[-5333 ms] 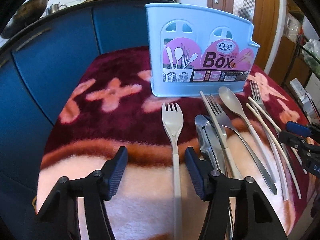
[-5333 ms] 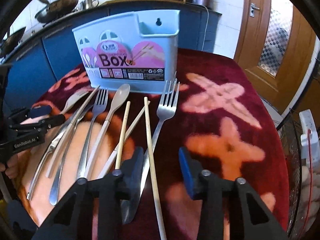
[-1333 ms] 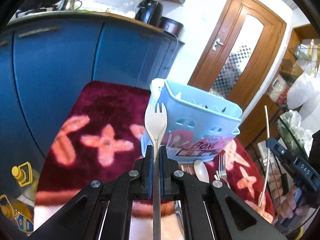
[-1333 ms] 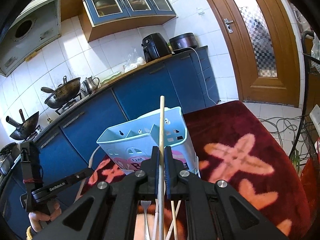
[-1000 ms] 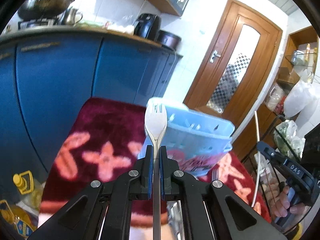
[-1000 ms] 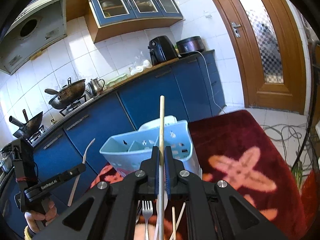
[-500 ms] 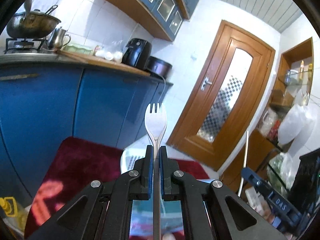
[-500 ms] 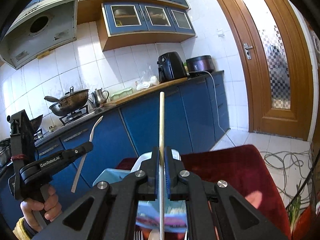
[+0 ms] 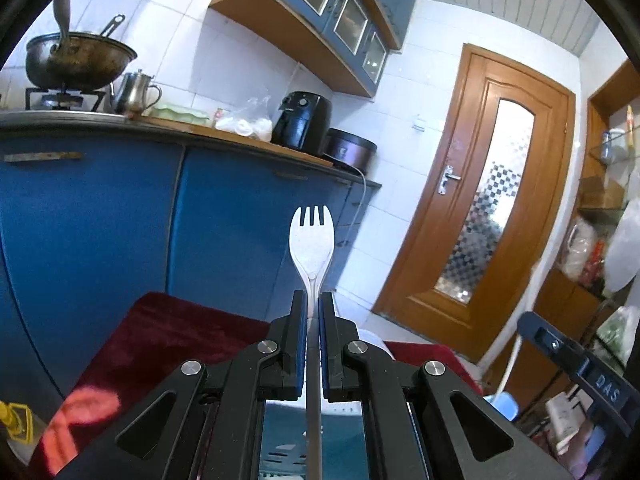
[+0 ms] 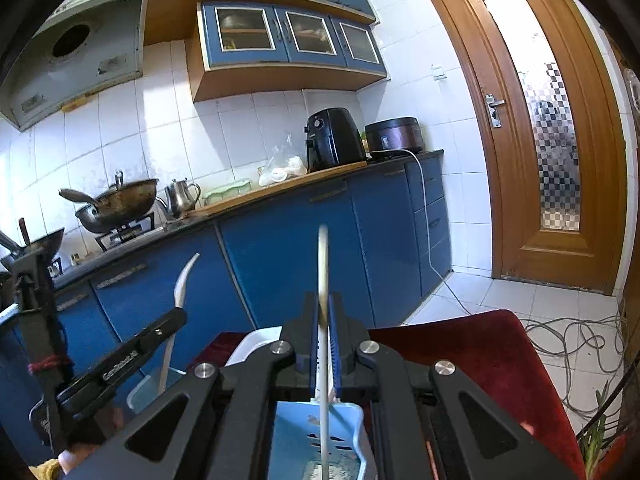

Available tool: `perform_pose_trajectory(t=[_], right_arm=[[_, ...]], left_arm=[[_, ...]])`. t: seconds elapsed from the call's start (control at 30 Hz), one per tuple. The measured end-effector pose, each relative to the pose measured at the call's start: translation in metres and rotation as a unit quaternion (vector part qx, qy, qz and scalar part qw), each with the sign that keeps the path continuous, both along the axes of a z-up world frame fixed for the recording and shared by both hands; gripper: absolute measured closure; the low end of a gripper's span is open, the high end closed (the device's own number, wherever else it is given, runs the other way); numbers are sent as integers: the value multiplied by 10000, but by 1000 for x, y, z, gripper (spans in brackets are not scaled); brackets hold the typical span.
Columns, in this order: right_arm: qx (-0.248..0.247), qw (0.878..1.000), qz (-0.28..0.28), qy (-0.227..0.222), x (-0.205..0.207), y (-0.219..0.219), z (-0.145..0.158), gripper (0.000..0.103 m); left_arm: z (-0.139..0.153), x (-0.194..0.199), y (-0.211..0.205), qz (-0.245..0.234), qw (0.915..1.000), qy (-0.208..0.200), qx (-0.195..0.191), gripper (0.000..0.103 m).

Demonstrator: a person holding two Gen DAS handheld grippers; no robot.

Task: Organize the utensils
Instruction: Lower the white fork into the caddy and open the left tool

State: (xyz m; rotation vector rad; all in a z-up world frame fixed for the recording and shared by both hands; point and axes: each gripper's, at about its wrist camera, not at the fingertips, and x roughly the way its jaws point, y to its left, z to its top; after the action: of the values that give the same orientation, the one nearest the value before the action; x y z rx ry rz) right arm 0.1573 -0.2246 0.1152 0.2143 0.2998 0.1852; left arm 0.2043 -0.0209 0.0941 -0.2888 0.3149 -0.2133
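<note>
Left wrist: left hand-held gripper (image 9: 313, 300) clamps matte plastic fork (image 9: 311, 240) | right hand-held gripper (image 10: 323, 304) pinches slim pale chopstick (image 10: 322, 264)

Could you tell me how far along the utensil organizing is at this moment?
Nothing is visibly stowed yet. In hand: the left gripper is shut on the plastic fork, and the right gripper on a chopstick, both above the blue holder. Left: lowering both in; any other utensils are out of view.

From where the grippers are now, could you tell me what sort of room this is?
A home kitchen: a wok on a gas burner, an air fryer and rice cooker on the counter, blue cabinets above.
</note>
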Motion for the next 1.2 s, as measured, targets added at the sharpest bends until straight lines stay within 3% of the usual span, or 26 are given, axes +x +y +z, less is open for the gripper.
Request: perform_pose_trajectory(t=[0.37, 0.57, 0.77, 1.0, 1.2], right_arm=[[-127, 9998, 59, 118, -7, 1, -12, 96], [-126, 9997, 143, 151, -15, 2, -12, 96], [-49, 9997, 207, 138, -24, 3, -10, 96], [49, 9996, 220, 148, -31, -1, -9, 96], [77, 9996, 212, 192, -39, -3, -9, 92]], left_arm=[[-20, -33, -20, 421, 9945, -582, 764, 98], [-28, -39, -22, 363, 9945, -509, 835, 98], [-25, -38, -12, 66, 9983, -306, 496, 98], [-25, -47, -11, -101, 9981, -241, 562, 97], [-22, -53, -14, -182, 9975, -137, 662, 85]])
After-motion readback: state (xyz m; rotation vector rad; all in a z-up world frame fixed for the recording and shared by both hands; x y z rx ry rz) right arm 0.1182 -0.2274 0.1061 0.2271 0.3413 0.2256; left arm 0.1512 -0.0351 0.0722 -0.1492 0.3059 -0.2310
